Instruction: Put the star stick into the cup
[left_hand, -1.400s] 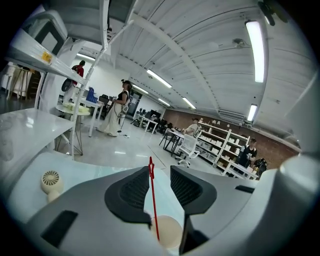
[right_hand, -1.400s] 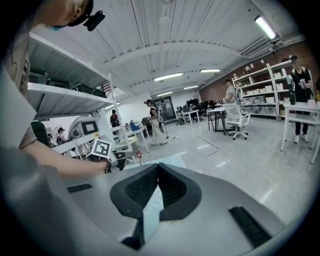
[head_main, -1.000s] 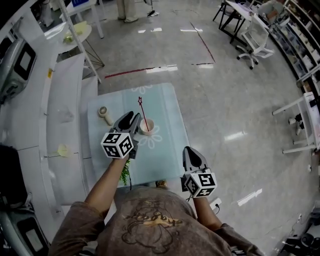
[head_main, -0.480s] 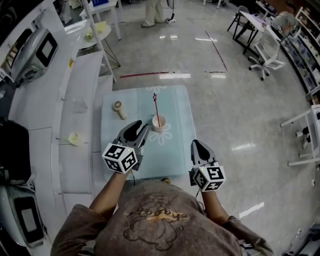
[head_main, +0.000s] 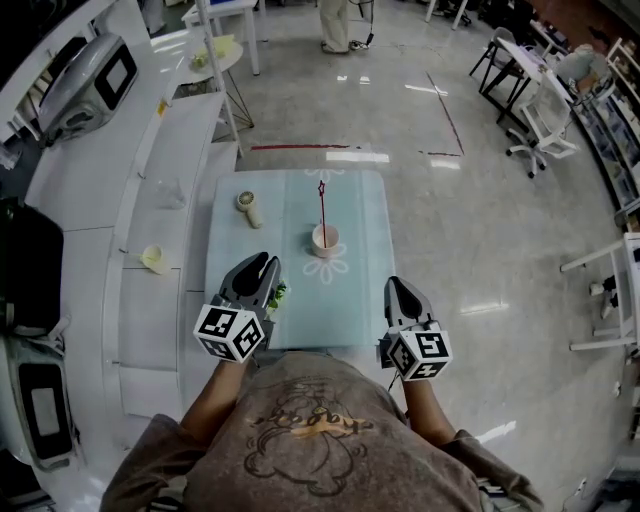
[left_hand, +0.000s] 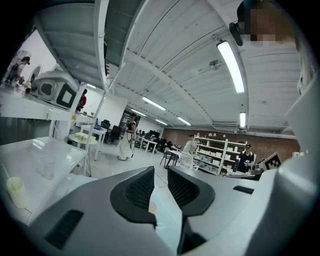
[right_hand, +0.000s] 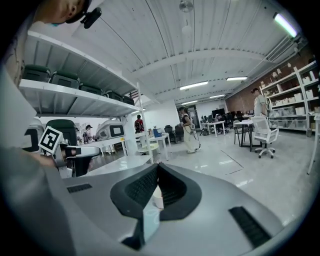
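Left claw closing, empty | right claw pressed together | one star stick in one cup

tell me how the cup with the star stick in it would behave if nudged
The cup looks small and light, so a nudge would probably slide it on the smooth table. The star stick stands far above its rim, so a push up high could tip both. The stick looks thin, likely stiff.

Centre frame, the star stick stands in the cup — lower down, my left gripper, jaws closing on nothing, and my right gripper flank the table's near edge.
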